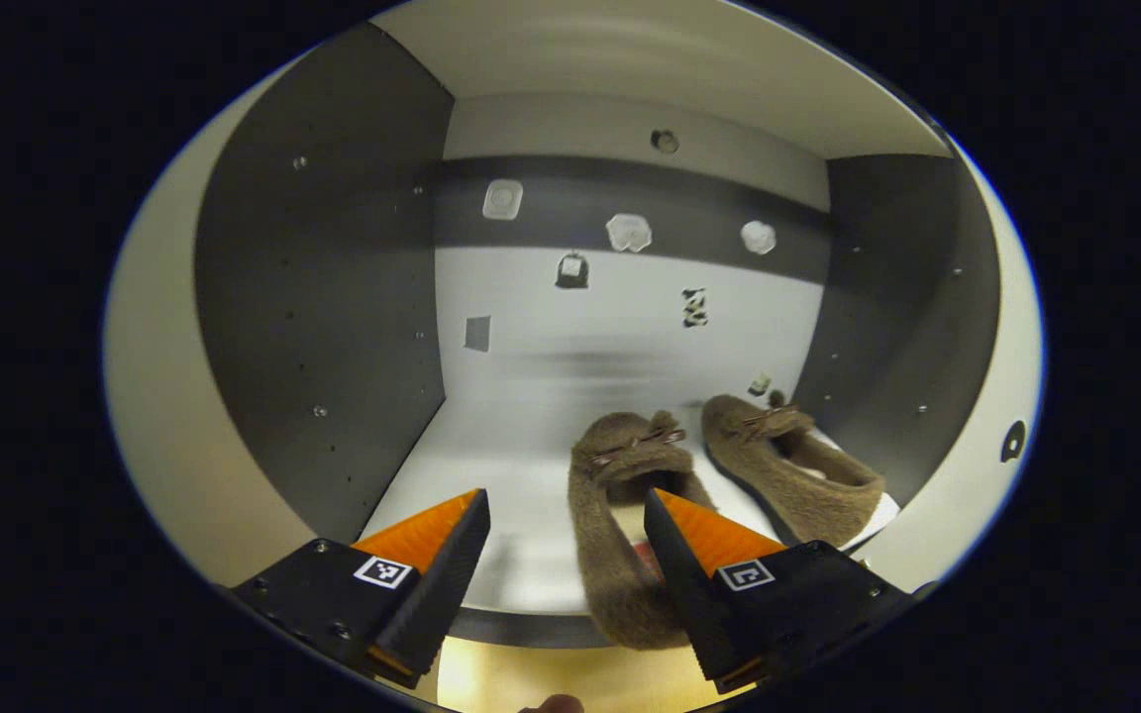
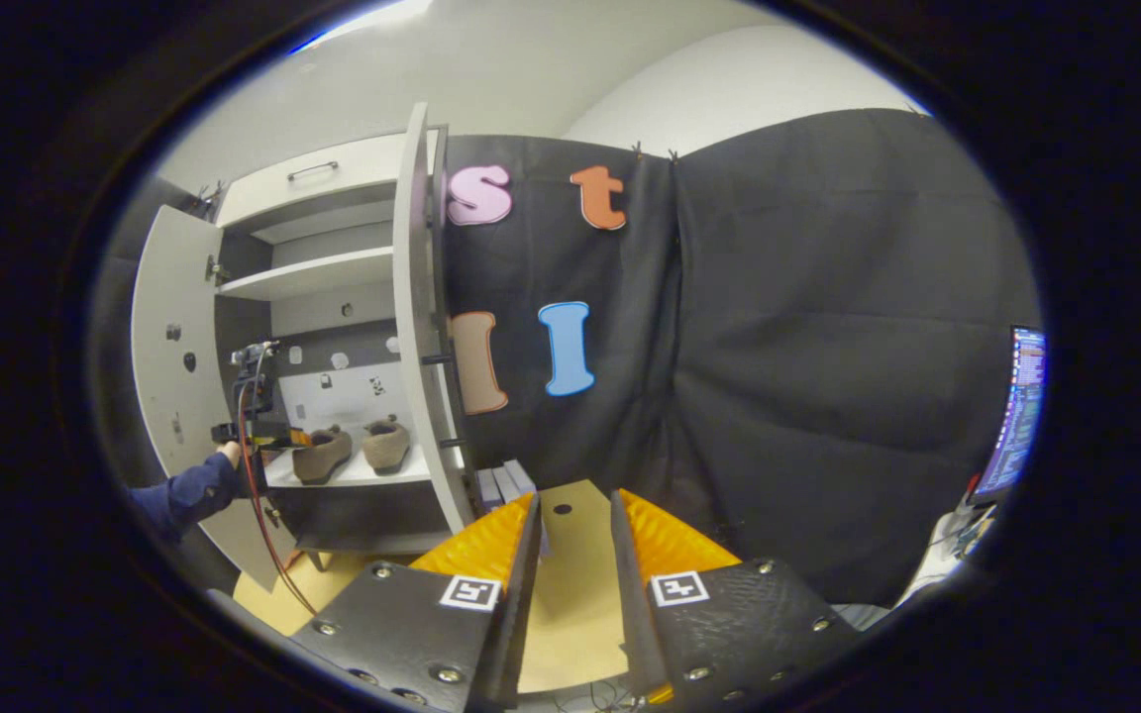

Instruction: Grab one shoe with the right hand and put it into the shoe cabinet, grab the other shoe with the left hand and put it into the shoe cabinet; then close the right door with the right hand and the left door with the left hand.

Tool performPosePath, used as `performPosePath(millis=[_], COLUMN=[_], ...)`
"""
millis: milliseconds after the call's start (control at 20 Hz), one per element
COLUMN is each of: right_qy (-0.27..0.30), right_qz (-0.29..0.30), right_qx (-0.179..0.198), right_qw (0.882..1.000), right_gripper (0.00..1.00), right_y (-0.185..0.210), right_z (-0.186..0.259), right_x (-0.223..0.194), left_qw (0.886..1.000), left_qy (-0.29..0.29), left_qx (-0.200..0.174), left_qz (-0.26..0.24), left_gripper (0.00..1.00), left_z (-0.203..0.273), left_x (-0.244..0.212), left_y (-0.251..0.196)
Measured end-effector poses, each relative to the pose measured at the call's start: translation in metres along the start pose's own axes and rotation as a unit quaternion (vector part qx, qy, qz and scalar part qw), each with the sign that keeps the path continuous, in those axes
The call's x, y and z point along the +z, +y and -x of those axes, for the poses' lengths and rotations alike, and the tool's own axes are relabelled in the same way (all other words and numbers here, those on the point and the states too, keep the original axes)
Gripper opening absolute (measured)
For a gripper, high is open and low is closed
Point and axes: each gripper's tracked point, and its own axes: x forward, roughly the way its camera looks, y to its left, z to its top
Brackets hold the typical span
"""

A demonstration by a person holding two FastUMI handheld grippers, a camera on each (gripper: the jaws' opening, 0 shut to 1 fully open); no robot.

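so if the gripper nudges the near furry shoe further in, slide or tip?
Probably slides: the near shoe lies flat and low on the smooth shelf. Its fuzzy upper looks soft, so it may squash first. Likely light.

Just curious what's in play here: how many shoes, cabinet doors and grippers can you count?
Brown furry shoes: 2, both on the cabinet shelf
Open cabinet doors: 2
Grippers: 2, left gripper, right gripper
Total: 6
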Motion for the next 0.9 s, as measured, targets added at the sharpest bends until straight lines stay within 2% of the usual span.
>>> performPosePath(millis=[100, 150, 400, 450, 500, 550, 750, 800, 850, 900], right_qy=[0.001, 0.0, -0.005, -0.007, -0.01, -0.013, -0.023, -0.024, -0.027, -0.03], right_qz=[0.007, 0.011, 0.036, 0.04, 0.042, 0.041, 0.026, 0.022, 0.02, 0.019], right_qx=[0.016, 0.025, 0.059, 0.066, 0.071, 0.08, 0.098, 0.103, 0.105, 0.108], right_qw=[1.0, 1.0, 0.998, 0.997, 0.997, 0.996, 0.995, 0.994, 0.994, 0.993], right_gripper=[0.38, 0.41, 0.38, 0.41, 0.38, 0.41, 0.68, 0.66, 0.71, 0.74], right_y=[0.009, 0.015, 0.041, 0.046, 0.05, 0.056, 0.069, 0.073, 0.075, 0.078], right_z=[-0.01, -0.014, -0.044, -0.049, -0.055, -0.059, -0.076, -0.08, -0.085, -0.091], right_x=[0.003, 0.006, 0.02, 0.024, 0.027, 0.03, 0.04, 0.041, 0.044, 0.047], left_qw=[1.0, 0.999, 0.993, 0.991, 0.99, 0.989, 0.983, 0.981, 0.98, 0.98], left_qy=[-0.019, -0.031, -0.09, -0.102, -0.111, -0.12, -0.159, -0.169, -0.175, -0.18], left_qx=[-0.018, -0.024, -0.069, -0.072, -0.077, -0.081, -0.085, -0.084, -0.081, -0.078], left_qz=[-0.007, -0.011, -0.041, -0.042, -0.04, -0.038, -0.036, -0.039, -0.042, -0.046], left_gripper=[0.96, 0.96, 0.96, 0.96, 0.91, 0.95, 0.95, 0.9, 0.99, 0.99], left_z=[0.025, 0.038, 0.117, 0.131, 0.144, 0.16, 0.213, 0.225, 0.238, 0.249], left_x=[0.005, 0.01, 0.042, 0.048, 0.053, 0.057, 0.071, 0.075, 0.076, 0.077], left_y=[-0.009, -0.012, -0.033, -0.034, -0.037, -0.04, -0.041, -0.041, -0.038, -0.036])
